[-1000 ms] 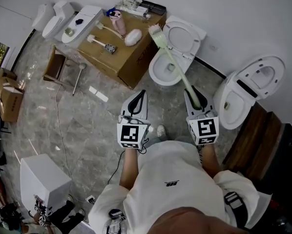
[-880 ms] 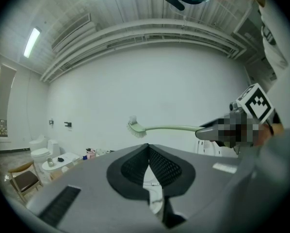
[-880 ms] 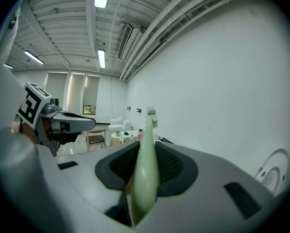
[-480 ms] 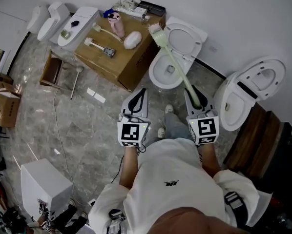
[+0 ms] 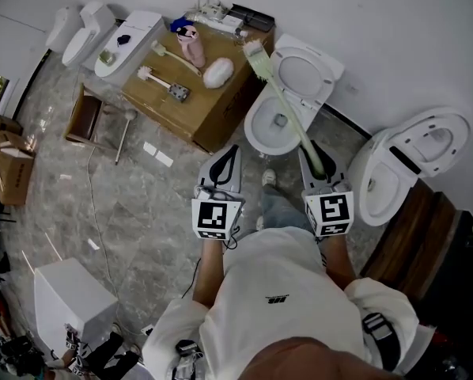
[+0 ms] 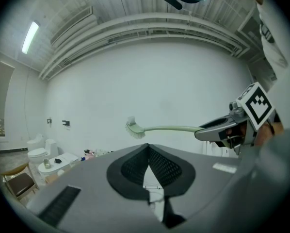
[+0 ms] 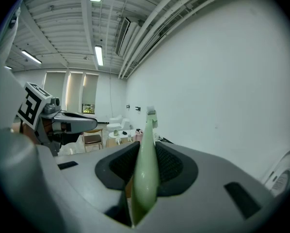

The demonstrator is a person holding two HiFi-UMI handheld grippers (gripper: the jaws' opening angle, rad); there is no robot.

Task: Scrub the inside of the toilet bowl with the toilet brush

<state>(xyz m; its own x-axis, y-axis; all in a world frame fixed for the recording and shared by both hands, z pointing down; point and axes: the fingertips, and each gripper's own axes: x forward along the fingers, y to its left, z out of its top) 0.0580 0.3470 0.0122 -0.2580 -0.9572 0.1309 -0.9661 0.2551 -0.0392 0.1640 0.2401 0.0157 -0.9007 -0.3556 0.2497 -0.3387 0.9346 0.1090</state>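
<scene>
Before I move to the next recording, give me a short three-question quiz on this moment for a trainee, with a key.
1. Which gripper holds the toilet brush? A the left, B the right, C neither.
2. True or false: the brush head rests inside the toilet bowl.
3. What is between the jaws of the left gripper?

Key:
1. B: the right gripper is clamped on the handle.
2. False: the head is held up in the air, past the bowl's far side.
3. Nothing: the jaws are together and empty.
</scene>
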